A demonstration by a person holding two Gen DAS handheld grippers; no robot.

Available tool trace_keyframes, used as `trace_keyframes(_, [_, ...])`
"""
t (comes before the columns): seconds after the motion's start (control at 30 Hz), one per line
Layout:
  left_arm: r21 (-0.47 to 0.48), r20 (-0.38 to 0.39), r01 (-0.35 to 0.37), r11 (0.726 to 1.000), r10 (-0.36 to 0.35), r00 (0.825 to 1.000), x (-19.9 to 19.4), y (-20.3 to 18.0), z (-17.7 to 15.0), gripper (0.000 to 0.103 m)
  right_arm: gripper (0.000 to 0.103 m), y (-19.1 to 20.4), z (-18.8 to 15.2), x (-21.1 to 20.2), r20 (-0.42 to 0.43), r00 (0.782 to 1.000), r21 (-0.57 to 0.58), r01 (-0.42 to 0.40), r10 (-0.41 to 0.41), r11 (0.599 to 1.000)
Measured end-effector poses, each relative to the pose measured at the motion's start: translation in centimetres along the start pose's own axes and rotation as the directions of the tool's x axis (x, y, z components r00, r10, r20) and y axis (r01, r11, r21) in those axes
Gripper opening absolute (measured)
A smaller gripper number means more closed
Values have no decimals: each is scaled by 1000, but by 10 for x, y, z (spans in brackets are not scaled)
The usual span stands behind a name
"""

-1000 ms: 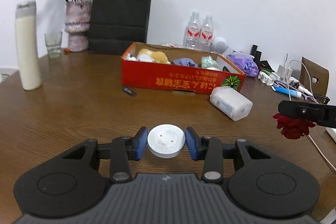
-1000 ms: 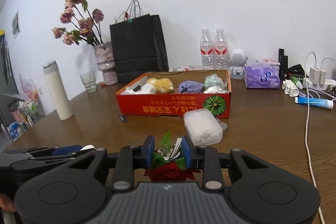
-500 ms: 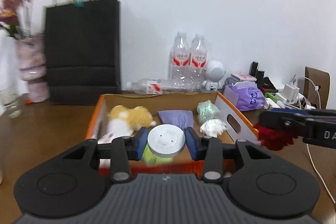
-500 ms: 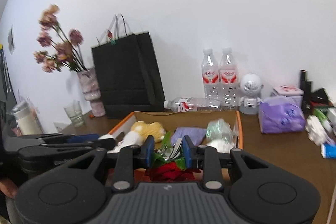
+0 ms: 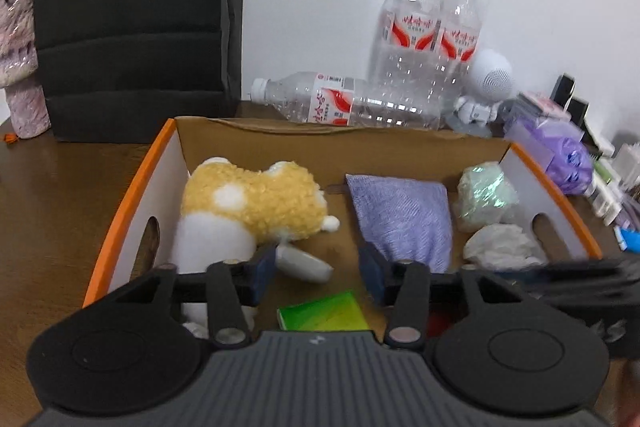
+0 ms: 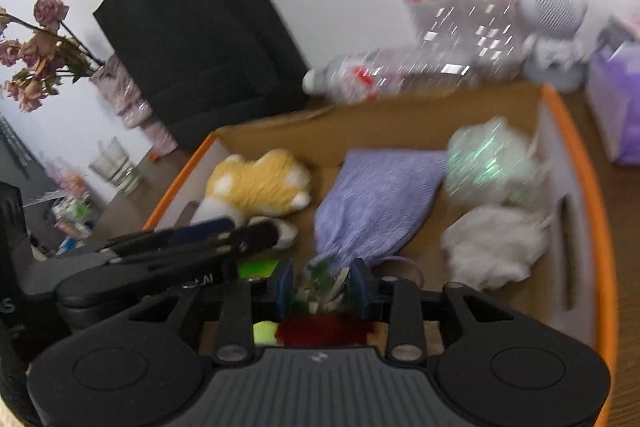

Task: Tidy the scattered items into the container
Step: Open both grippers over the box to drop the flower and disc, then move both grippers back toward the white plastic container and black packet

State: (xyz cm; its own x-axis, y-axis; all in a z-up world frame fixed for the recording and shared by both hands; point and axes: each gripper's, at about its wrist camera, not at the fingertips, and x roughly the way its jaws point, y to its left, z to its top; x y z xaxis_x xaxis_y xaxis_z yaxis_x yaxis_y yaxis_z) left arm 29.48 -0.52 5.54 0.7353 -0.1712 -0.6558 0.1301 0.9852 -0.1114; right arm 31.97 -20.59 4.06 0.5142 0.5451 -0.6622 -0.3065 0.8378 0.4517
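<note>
The orange-rimmed cardboard box lies right under both grippers. It holds a yellow plush toy, a purple cloth, a green crumpled wrap, a white wad and a green packet. My left gripper is open over the box; the white round disc lies tilted on the box floor just beyond its left finger. My right gripper is shut on a red artificial rose with green leaves, low over the box's near part.
Behind the box are two upright water bottles, one lying bottle, a white robot toy, a black paper bag and a pink vase. A purple bag and small chargers sit to the right.
Both grippers moved forward from the table to above the box. My left gripper opened and the white disc dropped into the box. The right gripper still holds the rose.
</note>
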Motion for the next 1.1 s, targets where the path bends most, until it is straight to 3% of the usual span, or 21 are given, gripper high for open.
trace_keyframes(0.03, [-5,14,6,1000,-6,1000,-8,1,0,52,40,-1,0,-3,1,1000,23,-11,11,1000])
trace_keyframes(0.07, [-3,34,16,1000,-16,999,-17,2,0,59,54,-3,0,-8,10,1000,45,-26,26,999])
trace_keyframes(0.1, [6,52,19,1000,-20,998,-28,3,1,71,60,-5,-1,-15,22,999,63,-42,41,997])
trace_keyframes(0.13, [21,69,17,1000,-19,997,-39,3,1,75,67,-5,-2,-23,38,999,74,-42,39,996])
trace_keyframes(0.23, [52,85,-7,999,2,996,-67,0,2,79,68,2,-2,-48,63,998,50,28,-31,998])
trace_keyframes(0.3, [57,69,-22,998,18,997,-81,-2,2,92,70,9,-5,-63,54,996,34,63,-65,997])
trace_keyframes(0.4, [60,60,-54,997,50,997,-105,-7,2,103,77,26,-10,-84,35,988,-13,152,-152,988])
trace_keyframes(0.5, [53,58,-78,996,75,995,-132,-10,1,103,83,45,-18,-110,46,977,-61,211,-208,976])
trace_keyframes(0.7, [-3,94,-89,996,89,992,-198,-3,-17,103,87,79,-45,-170,103,970,-100,229,-218,968])
trace_keyframes(0.77, [-11,80,-106,994,107,991,-209,-6,-29,103,95,89,-53,-183,126,964,-108,247,-233,963])
trace_keyframes(0.9, [12,27,-69,998,69,997,-218,-22,-51,103,95,100,-67,-192,110,958,-100,277,-266,956])
trace_keyframes(1.1, [29,129,-100,995,95,987,-251,-35,-86,103,95,113,-111,-225,179,950,-113,277,-255,954])
